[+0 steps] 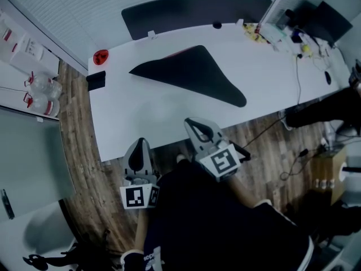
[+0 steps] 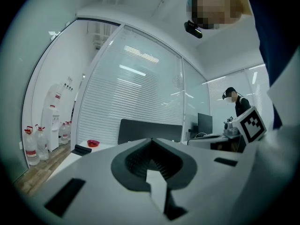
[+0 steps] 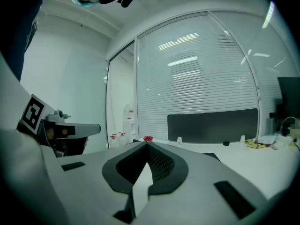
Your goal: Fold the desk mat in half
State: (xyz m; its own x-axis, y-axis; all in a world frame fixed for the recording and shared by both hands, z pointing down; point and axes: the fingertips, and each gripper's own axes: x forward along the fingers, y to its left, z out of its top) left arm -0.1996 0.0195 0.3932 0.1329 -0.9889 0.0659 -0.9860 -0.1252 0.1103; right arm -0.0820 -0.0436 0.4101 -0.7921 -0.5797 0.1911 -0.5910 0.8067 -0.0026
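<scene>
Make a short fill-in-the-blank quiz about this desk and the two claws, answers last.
1. The dark mat lies on the ____ table.
2. The left claw and the right claw are both ____, with nothing between them.
3. A small ____ object sits near the table's corner.
Answers: white; shut; red.

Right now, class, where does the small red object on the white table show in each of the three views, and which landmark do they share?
Head view: red object upper left, at the white table's far left corner.
Left gripper view: lower left, on the table's corner.
Right gripper view: near the middle, slightly below centre.
Shared landmark: the dark screen along the table's far edge, right of the red object in every view.
</scene>
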